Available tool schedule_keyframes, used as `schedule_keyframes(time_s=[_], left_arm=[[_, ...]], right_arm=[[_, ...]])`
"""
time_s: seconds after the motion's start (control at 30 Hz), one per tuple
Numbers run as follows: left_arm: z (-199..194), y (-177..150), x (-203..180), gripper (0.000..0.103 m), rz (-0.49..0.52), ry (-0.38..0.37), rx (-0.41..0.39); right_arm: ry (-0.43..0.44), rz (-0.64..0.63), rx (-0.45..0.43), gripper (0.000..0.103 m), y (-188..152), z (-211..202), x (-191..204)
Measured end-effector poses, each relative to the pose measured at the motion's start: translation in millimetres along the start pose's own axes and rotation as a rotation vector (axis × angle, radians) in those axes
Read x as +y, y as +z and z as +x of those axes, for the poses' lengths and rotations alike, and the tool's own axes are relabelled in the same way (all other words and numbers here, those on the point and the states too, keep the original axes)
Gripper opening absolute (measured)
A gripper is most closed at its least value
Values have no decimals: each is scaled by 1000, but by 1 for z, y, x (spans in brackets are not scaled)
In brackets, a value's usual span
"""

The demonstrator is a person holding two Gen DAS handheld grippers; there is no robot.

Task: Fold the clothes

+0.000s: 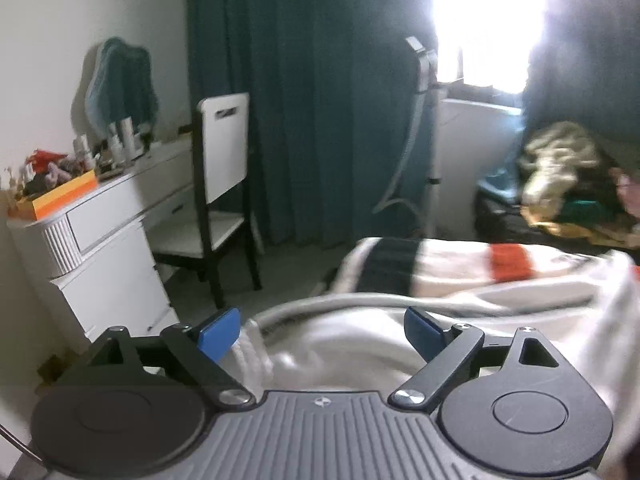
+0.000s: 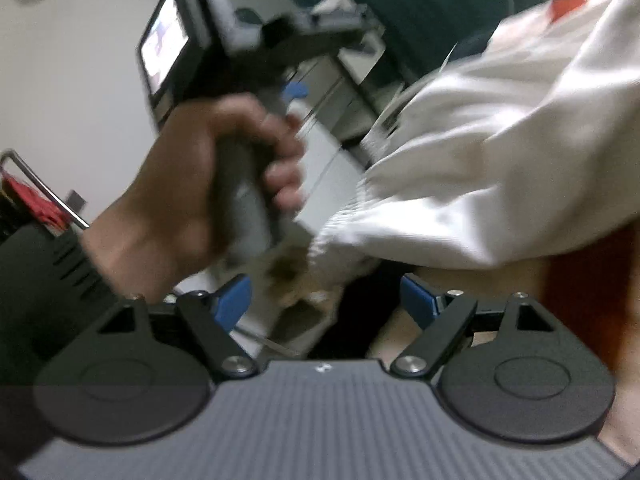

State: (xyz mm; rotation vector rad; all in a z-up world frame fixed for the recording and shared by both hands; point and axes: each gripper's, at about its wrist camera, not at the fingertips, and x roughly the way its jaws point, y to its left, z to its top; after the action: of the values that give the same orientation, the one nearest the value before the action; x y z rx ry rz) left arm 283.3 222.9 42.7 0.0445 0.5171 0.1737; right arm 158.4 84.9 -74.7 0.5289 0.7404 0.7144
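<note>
A white garment (image 1: 460, 312) with black and orange bands across its far part lies in front of my left gripper (image 1: 322, 334), and its ribbed hem sits between the open blue fingers (image 1: 218, 332) without being pinched. In the right wrist view the same white garment (image 2: 500, 160) hangs blurred at upper right, above my right gripper (image 2: 326, 304). That gripper is open and nothing sits between its blue fingers (image 2: 234, 304). A hand (image 2: 192, 200) holds the other gripper's handle at left centre, just ahead of my right gripper.
A white dresser (image 1: 108, 232) with bottles and an orange box stands at left, and a white chair (image 1: 216, 184) is beside it. Dark teal curtains (image 1: 312, 100) and a bright window fill the back. A pile of other clothes (image 1: 568, 184) lies at far right.
</note>
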Motion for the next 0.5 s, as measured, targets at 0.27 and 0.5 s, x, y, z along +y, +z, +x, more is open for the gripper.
schedule_keyframes(time_s=[0.27,0.5], left_arm=[[-168,-65,-94,96,47,-158,-88],[-244,-127,-157,97,-22,-239,-155]], right_arm=[[-286,-193,-248,84,-15,-156,-5],[-495,-276,-424,84,-13,-242,-31]])
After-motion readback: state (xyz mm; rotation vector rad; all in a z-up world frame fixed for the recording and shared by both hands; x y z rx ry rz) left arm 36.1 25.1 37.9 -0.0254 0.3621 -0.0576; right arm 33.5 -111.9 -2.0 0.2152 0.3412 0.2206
